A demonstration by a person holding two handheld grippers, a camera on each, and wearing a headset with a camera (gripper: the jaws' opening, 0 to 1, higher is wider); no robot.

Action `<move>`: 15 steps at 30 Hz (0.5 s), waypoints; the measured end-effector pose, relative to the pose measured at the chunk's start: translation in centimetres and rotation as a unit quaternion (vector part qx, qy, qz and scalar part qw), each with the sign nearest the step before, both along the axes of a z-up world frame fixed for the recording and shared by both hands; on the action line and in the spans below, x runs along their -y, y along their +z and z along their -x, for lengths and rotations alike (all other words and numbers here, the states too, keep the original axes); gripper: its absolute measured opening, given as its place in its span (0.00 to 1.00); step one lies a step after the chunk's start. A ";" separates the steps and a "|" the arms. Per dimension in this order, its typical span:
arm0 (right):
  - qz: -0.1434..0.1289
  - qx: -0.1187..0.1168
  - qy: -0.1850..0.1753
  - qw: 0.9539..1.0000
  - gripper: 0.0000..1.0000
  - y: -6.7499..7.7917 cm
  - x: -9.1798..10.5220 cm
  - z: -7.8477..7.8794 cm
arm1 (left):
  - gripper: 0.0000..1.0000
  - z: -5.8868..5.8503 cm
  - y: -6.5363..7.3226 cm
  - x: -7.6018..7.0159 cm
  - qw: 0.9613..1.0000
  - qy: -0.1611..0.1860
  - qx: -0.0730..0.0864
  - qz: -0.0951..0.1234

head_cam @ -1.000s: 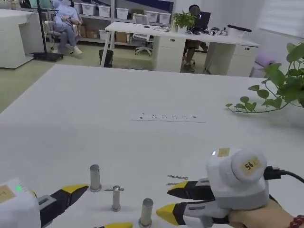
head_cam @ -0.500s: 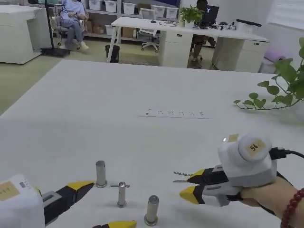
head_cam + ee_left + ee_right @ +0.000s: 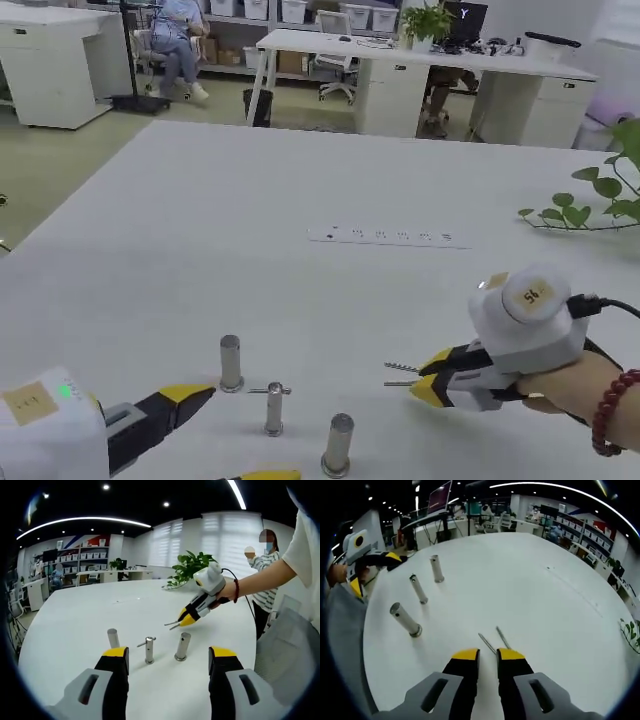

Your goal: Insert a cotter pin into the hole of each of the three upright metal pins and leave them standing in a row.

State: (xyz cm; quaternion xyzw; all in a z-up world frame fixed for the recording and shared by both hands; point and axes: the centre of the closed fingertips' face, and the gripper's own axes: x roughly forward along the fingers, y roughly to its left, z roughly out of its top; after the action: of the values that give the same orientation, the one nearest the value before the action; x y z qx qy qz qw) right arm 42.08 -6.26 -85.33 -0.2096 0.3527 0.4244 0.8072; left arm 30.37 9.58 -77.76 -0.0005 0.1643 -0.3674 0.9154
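left gripper view shows a small cross pin (image 3: 145,642) through the middle of the three upright grey metal pins (image 3: 149,653); right gripper view is too small to tell; left gripper (image 3: 169,652) gapes wide, holding nothing, just short of the row; right gripper (image 3: 489,654) is pinched on two thin silver cotter pins (image 3: 502,637), off to one side of the row

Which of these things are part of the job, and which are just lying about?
Job: three upright metal pins; cotter pin through the middle one; cotter pins held by the right gripper.
Lying about: socket strip; leafy plant.
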 end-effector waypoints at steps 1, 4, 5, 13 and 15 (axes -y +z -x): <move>0.001 -0.007 -0.001 1.000 0.15 -0.2 0.1 -0.1 | 0.63 0.0 0.0 0.0 1.000 0.000 0.000 0.000; 0.002 -0.009 0.000 1.000 0.13 -0.5 0.2 -0.4 | 0.63 0.0 0.0 0.0 1.000 0.000 -0.001 0.000; 0.004 -0.010 0.003 1.000 0.13 -0.6 0.2 -0.4 | 0.63 0.0 0.0 0.0 1.000 0.000 -0.001 0.000; 0.031 -0.020 0.026 0.999 0.11 -1.2 0.4 -0.4 | 0.62 0.0 0.0 -0.2 1.000 0.003 -0.002 -0.002; 0.032 -0.030 0.030 0.999 0.11 -1.3 0.4 -0.3 | 0.62 0.0 0.0 -0.2 1.000 0.003 -0.002 -0.002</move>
State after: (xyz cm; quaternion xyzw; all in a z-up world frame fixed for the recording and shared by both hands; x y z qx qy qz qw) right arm 42.39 -6.70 -86.62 -0.2325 0.3837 0.4427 0.7763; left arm 30.37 9.74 -77.79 0.0002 0.1672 -0.3641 0.9162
